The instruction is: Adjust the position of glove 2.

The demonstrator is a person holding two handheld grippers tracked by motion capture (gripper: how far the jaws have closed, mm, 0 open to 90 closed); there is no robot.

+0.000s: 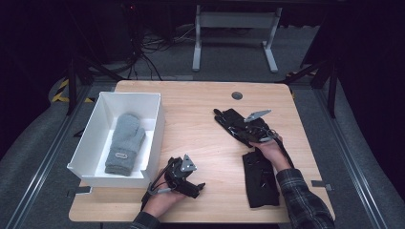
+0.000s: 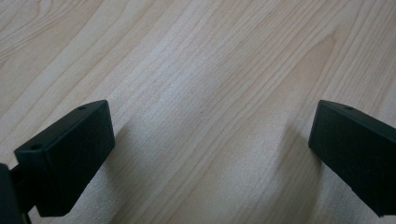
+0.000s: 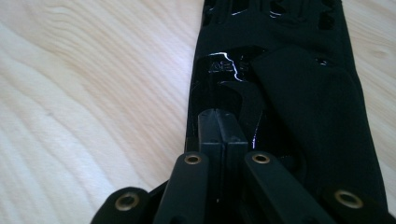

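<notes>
Right gripper clenched on black glove; glove's long axis runs away up-left. White box far left, nearer released left gripper.

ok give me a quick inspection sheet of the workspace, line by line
surface: light wooden table, grey grommet near its far edge
job's things: white box at the left with a grey mitten inside; one black glove under the right tongs, a second black glove nearer the person
clutter: nothing seen
grippers: left tongs open over bare wood near the box; right tongs closed, tips on the black glove, whether they pinch it cannot be told
cables: black cable trails from the left tongs; loose cables on the floor beyond the table
surroundings: dark room, grey carpet, white desk frame behind
</notes>
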